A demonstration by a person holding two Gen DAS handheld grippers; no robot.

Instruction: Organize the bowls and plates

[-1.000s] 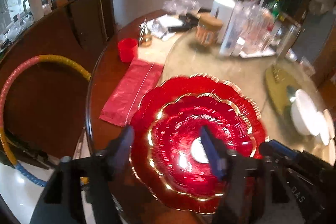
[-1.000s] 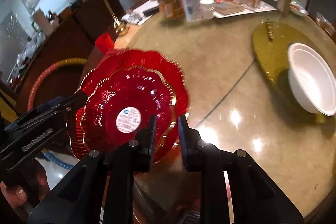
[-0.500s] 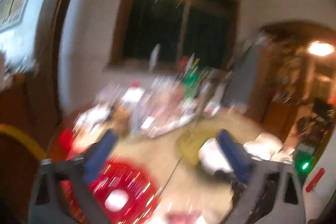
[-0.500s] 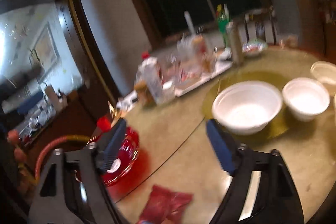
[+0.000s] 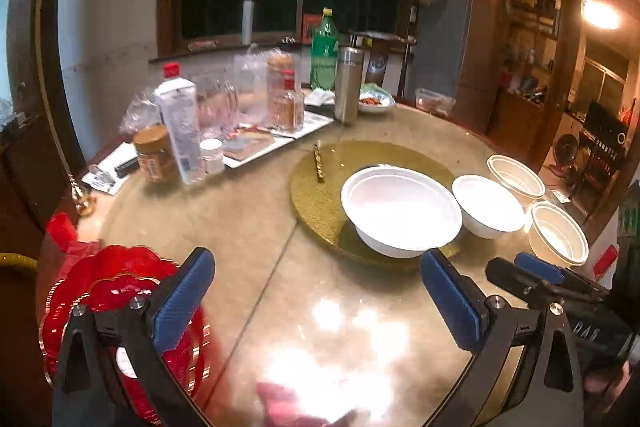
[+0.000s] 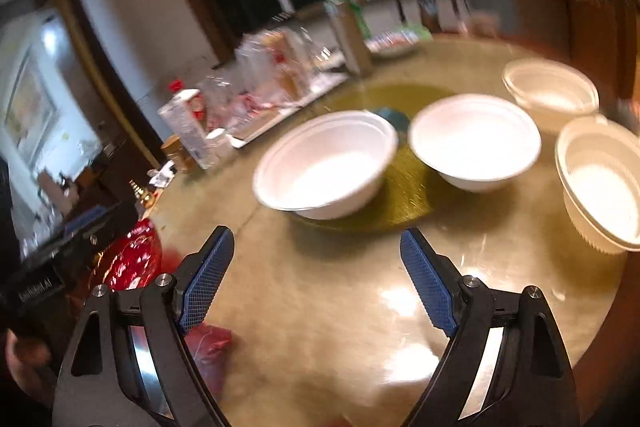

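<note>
**Both tongs wide and empty above the round table**

We look across a large round table with a glossy beige top, and on it a round gold placemat. The largest white foam bowl sits on the mat's near right part; a smaller white foam bowl stands just beside it to the right, whether on the mat or off it we cannot tell in the blurred right view. Two ribbed white plastic bowls stand further right, near the table's edge. At the left edge lie the stacked red scalloped plates with gold rims, the smaller on the larger, partly hidden behind the left tongs' finger. Bottles and jars crowd the far side.

We see the left gripper spread wide with nothing between its blue pads. The right gripper is likewise wide and empty, over bare tabletop before the bowls.
</note>
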